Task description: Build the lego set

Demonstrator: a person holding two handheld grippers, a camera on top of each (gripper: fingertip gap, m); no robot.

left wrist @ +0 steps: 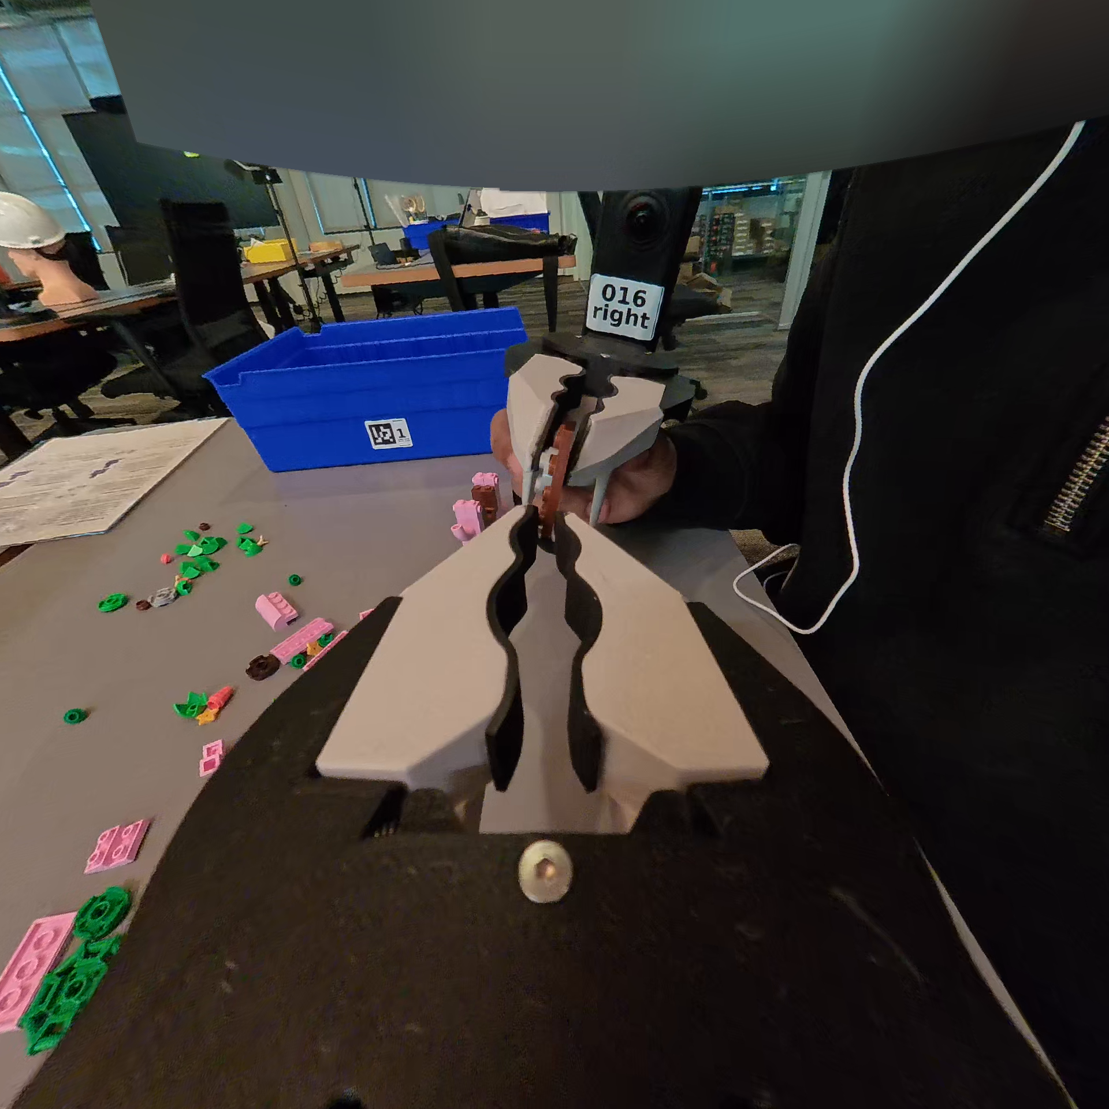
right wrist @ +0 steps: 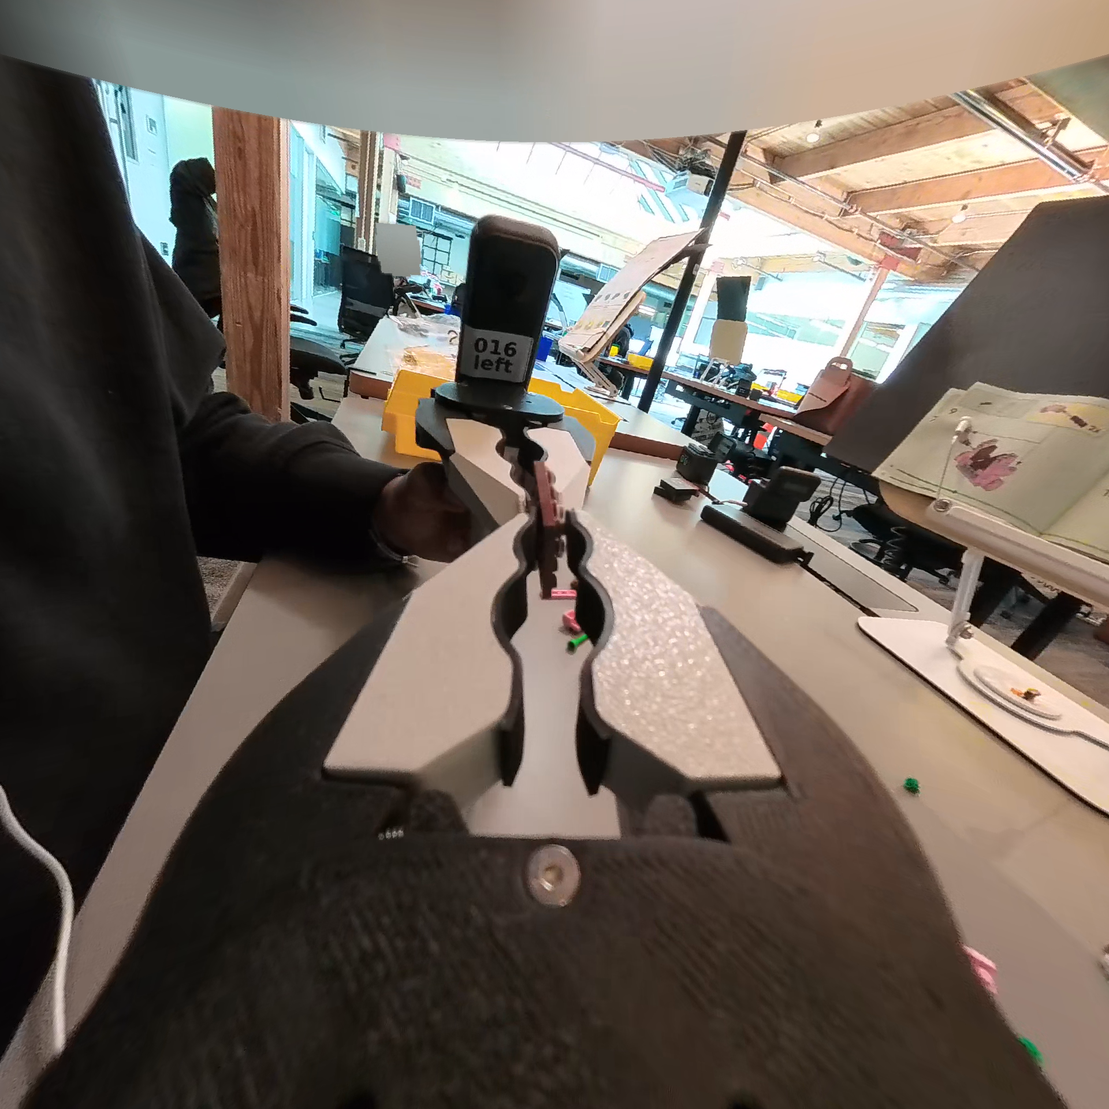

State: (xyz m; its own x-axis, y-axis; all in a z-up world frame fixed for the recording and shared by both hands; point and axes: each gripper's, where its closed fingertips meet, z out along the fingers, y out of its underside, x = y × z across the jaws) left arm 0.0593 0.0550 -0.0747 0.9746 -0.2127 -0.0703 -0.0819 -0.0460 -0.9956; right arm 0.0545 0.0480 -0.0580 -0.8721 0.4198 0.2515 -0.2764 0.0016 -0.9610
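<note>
My left gripper point(left wrist: 543, 525) and right gripper point(right wrist: 549, 531) face each other above the table's near edge, tips almost touching. Both are shut on one small flat lego assembly. It looks brown with pale grey bits in the left wrist view point(left wrist: 557, 465) and pinkish with studs in the right wrist view point(right wrist: 547, 510). The right gripper point(left wrist: 561, 498) shows opposite in the left wrist view, and the left gripper point(right wrist: 536, 480) opposite in the right wrist view. Loose pieces lie on the grey table point(left wrist: 336, 528): green leaves point(left wrist: 198, 549), a pink brick point(left wrist: 276, 609), pink plates point(left wrist: 117, 843), green round parts point(left wrist: 102, 912).
A blue bin point(left wrist: 372, 384) stands at the table's back, a printed sheet point(left wrist: 90, 474) to its left. A small pink and brown build point(left wrist: 480, 504) stands near the grippers. An instruction booklet point(right wrist: 1020, 456) rests on a white stand point(right wrist: 960, 678). A yellow bin point(right wrist: 414, 414) and black devices point(right wrist: 756, 528) lie beyond. The tips of both grippers are at nearly the same place. The pink brick point(left wrist: 276, 609) is about 25 cm from both grippers' fingertips.
</note>
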